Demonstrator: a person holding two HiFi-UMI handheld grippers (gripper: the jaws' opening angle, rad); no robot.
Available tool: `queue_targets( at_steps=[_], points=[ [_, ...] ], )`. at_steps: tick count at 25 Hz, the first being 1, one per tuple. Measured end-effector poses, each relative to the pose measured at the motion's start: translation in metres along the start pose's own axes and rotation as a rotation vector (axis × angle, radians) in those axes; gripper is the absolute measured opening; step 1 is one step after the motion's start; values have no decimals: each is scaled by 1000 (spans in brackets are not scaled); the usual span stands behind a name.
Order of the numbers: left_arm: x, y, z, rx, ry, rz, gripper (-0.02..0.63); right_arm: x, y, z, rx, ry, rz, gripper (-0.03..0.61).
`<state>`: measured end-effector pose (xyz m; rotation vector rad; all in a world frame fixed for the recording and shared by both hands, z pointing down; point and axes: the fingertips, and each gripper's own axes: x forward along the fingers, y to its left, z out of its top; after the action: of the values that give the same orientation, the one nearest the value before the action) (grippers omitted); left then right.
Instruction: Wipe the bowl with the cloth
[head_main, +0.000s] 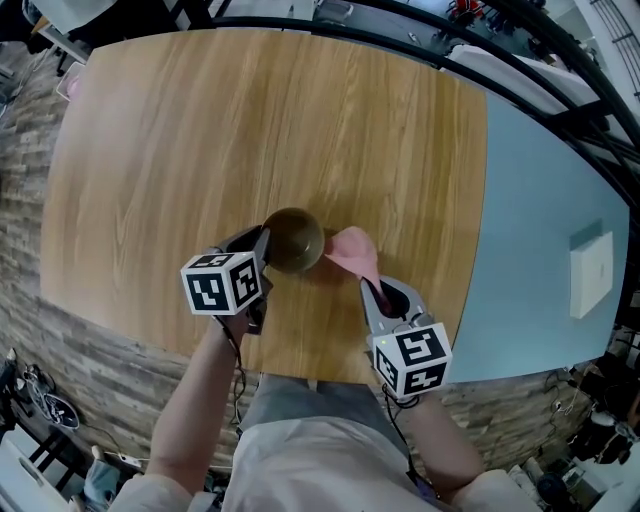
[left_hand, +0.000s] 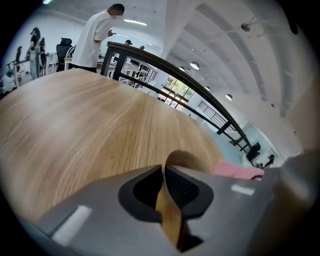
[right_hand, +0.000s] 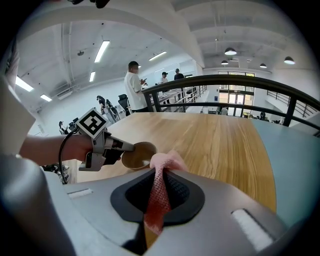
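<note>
Pink cloth (head_main: 352, 250) pinched in right claw (head_main: 367, 286); left claw (head_main: 264, 243) clamps rim of bowl (head_main: 296, 240).

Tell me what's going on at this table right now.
A person works at a light wooden table with a gripper in each hand. The left gripper is clamped on the rim of a small round brown bowl. The right gripper pinches a pink cloth, whose bunched end sits right beside the bowl, not inside it. Wiping doesn't look started yet.

Open-plan office/lab w/ strip lights (right_hand: 101, 51), office chair (left_hand: 64, 46), black railing (right_hand: 235, 80) & ppl (right_hand: 134, 87) standing about
</note>
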<state>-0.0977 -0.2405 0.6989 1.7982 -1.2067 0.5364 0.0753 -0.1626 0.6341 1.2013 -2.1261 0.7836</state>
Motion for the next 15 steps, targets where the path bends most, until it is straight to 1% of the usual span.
queue_targets(
  at_steps=[3,7,10,12,15],
  points=[
    [6,2,-3,0,18,9,25,-1,-6,-3,3,8,-4,15],
    [10,1,-5,-11,33,-9,25,-3,-7,-9,5,20,-2,15],
    [9,4,-7,-25,44,-4,29,-4,-7,-9,13,8,-7,15],
    [7,5,-8,-52,43,-10,68,-6,-8,-7,13,-6,-15,15],
    [1,3,-8,-92,27,-29,96,-9,-8,-6,8,-16,-23,15]
  ],
)
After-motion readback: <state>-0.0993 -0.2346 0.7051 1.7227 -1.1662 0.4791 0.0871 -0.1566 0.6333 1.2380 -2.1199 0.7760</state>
